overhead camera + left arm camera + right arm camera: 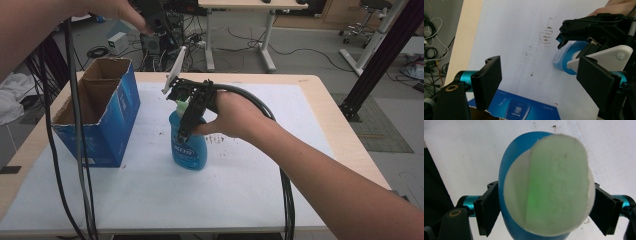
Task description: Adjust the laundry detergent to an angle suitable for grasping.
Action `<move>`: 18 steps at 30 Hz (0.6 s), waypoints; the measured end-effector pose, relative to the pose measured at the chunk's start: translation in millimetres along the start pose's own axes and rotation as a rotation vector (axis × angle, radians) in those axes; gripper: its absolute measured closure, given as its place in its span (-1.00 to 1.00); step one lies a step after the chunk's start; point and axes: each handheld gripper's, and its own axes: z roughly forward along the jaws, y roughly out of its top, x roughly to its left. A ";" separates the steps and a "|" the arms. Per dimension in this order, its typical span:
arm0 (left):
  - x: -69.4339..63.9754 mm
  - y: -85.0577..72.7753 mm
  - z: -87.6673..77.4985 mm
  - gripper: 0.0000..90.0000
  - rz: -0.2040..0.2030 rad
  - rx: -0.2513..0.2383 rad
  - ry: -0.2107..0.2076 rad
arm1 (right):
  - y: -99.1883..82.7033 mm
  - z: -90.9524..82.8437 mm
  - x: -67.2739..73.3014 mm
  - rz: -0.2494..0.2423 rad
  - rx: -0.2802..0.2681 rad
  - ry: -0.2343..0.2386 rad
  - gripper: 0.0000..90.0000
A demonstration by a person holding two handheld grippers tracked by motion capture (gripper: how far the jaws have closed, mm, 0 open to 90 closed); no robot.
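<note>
A blue bottle (pixel 189 150) with a pale cap stands upright near the middle of the white-covered table (pixel 240 195). My right gripper (pixel 184 131) comes down on it from above, and in the right gripper view its jaws (pixel 546 186) press on both sides of the bottle (pixel 507 165) just under the cap (pixel 554 185). My left gripper (pixel 156 22) is held high over the table's far left. Its jaws (pixel 537 60) stand wide open with nothing between them, looking down at the bottle (pixel 564 61) and the right gripper (pixel 571 47).
An open blue cardboard box (pixel 100 120) stands left of the bottle; its rim (pixel 519 107) lies below the left gripper. Black cables (pixel 80 150) hang down over the table's left side. A stained patch (pixel 220 137) marks the sheet behind the bottle.
</note>
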 end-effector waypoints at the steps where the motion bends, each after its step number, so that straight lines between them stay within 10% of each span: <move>1: -0.1 -0.1 0.0 -0.54 -0.001 0.001 -0.001 | 0.0 0.0 -0.1 0.000 0.000 -0.001 -0.57; 18: -0.2 1.5 0.9 -0.54 0.007 0.002 -0.001 | 0.1 -0.2 1.4 0.000 -0.001 -0.006 -0.37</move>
